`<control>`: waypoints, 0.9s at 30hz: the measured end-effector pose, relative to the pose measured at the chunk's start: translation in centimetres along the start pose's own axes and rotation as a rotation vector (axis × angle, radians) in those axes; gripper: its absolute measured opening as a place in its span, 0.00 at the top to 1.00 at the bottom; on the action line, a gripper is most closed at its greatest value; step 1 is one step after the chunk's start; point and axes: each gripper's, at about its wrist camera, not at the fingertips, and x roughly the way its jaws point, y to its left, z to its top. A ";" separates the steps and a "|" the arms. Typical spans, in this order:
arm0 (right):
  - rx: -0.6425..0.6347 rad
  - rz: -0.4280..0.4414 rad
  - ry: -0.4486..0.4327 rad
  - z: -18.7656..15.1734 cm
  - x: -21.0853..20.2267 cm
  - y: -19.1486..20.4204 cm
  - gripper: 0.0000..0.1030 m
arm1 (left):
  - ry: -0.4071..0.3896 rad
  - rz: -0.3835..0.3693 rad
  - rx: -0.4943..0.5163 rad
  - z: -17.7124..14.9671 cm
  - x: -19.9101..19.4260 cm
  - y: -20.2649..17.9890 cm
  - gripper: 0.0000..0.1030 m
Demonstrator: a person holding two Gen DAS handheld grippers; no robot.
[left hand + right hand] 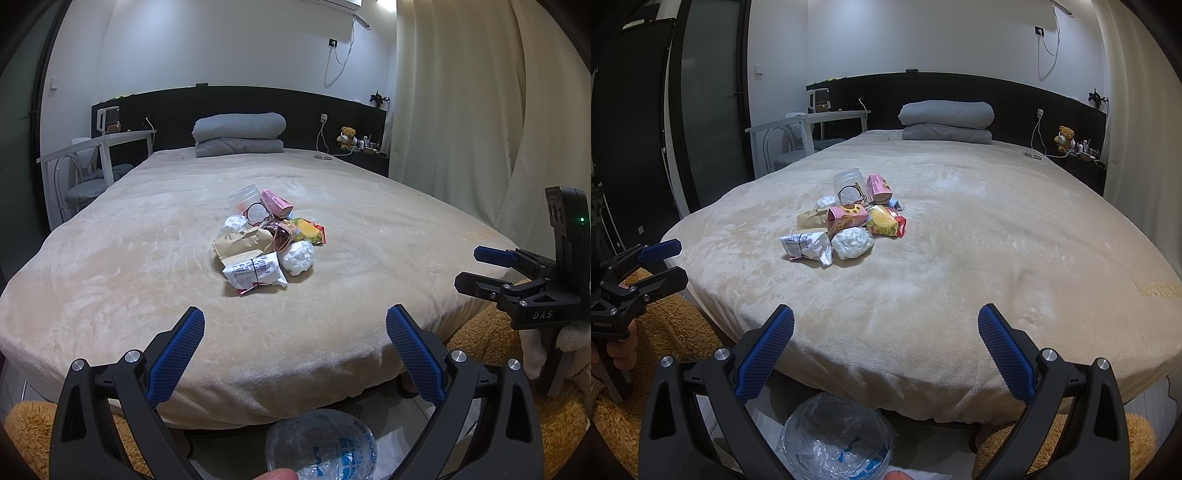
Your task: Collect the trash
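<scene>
From the left wrist view, the left gripper [295, 328] is seen with its blue-padded fingers spread wide and nothing between them. A heap of trash [267, 240] is seen on the beige bed [369, 229], straight ahead of those fingers and well apart from them, on the near half of the bed and far short of the folded grey quilt [239, 134] at the headboard. At the near edge of the heap lies a white wrapper [255, 273], its long axis running roughly across the line of the fingers; just right of it sits a crumpled white ball [297, 258]. The right gripper [491, 267] is seen off to the right of the heap, its jaws parted and empty. A clear plastic bag [321, 446] is seen low in the frame, below the bed's near edge.

From the right wrist view, the right gripper [885, 326] is likewise seen released and empty. The heap [846, 225] lies ahead and to the left of its fingers, well apart. The left gripper [670, 260] appears at the left edge, apart from the heap, parted and holding nothing. The left gripper is judged the better aligned with the white wrapper, so a straight forward reach with it appears to be what the first pick calls for.
</scene>
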 end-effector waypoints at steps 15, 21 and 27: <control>-0.002 0.000 0.002 0.0 0.2 0.1 0.04 | 0.000 0.000 0.002 0.0 0.0 0.0 0.06; -0.003 0.000 0.004 -0.1 0.3 0.0 0.04 | 0.001 0.000 0.003 0.0 0.0 -0.1 0.06; -0.003 0.000 0.005 -0.2 0.5 0.2 0.04 | 0.001 0.001 0.003 0.0 0.0 -0.1 0.06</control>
